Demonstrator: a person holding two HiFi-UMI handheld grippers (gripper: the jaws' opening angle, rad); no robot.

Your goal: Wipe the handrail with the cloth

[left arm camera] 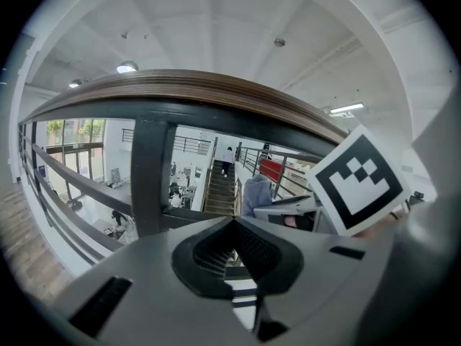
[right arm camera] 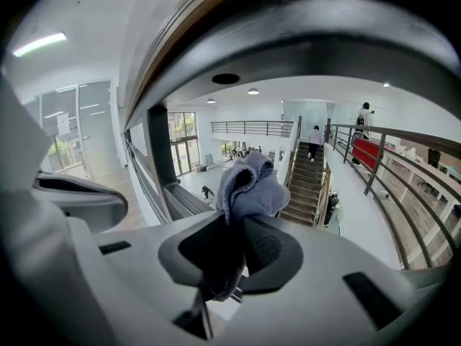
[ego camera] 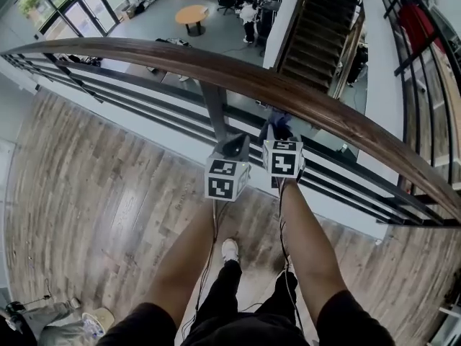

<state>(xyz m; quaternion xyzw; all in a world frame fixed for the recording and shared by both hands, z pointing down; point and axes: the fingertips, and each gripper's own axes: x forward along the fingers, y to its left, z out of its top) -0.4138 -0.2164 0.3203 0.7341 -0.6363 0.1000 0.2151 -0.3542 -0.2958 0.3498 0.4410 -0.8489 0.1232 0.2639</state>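
Note:
The brown wooden handrail [ego camera: 238,67] curves across the head view on dark metal rails and a post [ego camera: 215,110]. Both grippers sit side by side just below it, pointing at the rail. My right gripper [ego camera: 278,131] is shut on a grey-blue cloth [right arm camera: 248,186], whose bunched end sticks out past the jaws, close under the handrail [right arm camera: 288,20]. My left gripper [ego camera: 235,145] is shut with nothing between its jaws, near the post [left arm camera: 148,171]. The handrail [left arm camera: 202,89] arches above it. The left gripper view also shows the cloth [left arm camera: 256,193] and the right gripper's marker cube [left arm camera: 356,182].
I stand on a wood-plank floor [ego camera: 94,186] at a balcony edge. Beyond the rail lie a lower hall with a round table [ego camera: 191,13] and a staircase [ego camera: 317,31]. Horizontal metal bars [ego camera: 122,96] run under the handrail. A bag [ego camera: 50,319] lies behind me on the left.

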